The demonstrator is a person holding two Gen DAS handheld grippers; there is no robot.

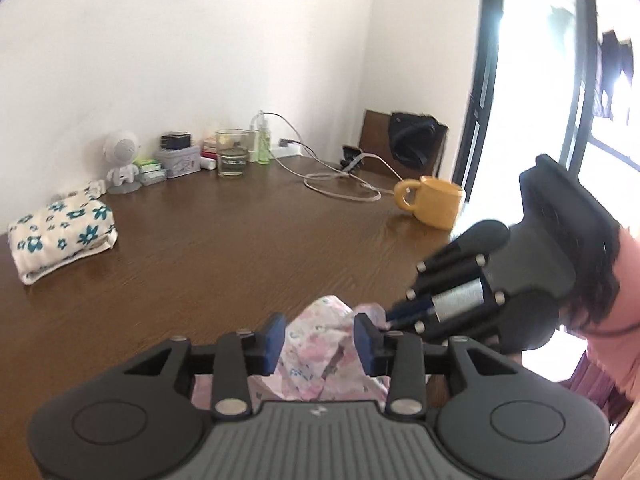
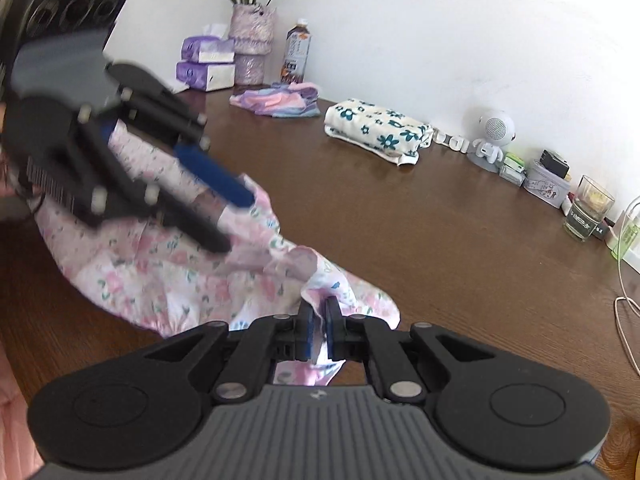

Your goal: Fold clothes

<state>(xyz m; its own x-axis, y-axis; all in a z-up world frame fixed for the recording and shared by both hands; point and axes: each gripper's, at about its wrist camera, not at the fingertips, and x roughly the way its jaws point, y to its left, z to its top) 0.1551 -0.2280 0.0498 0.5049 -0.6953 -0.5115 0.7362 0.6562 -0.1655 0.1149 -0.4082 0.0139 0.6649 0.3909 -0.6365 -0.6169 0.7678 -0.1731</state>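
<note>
Landmark: I place everything against the folded blue-flower cloth lying near the wall on the brown table.
Task garment: the pink floral garment lies rumpled on the table, well in front of that folded cloth and nearer to me, one part lifted off the wood.
Right gripper: its pads are nearly together with a fold of the pink garment's edge pinched between them.
Left gripper: jaws stand apart with pink fabric bunched between the pads; from its own view I judge it is not clamped. In the right wrist view it is blurred.
Stage: I read this as mid-handling of the pink piece; how many folds it holds I cannot tell.
Risk, slip: the right pinch has only a thin edge, so a sharp pull could strip it out.
Risk, bunching: if the left jaws shut where they are, I think they take several layers and spoil the fold.
Risk, clash: both grippers sit close together, so crossing paths could knock them.
Risk, clutter: the yellow mug stands far right of the folded cloth; a wide swing of cloth could catch it.
</note>
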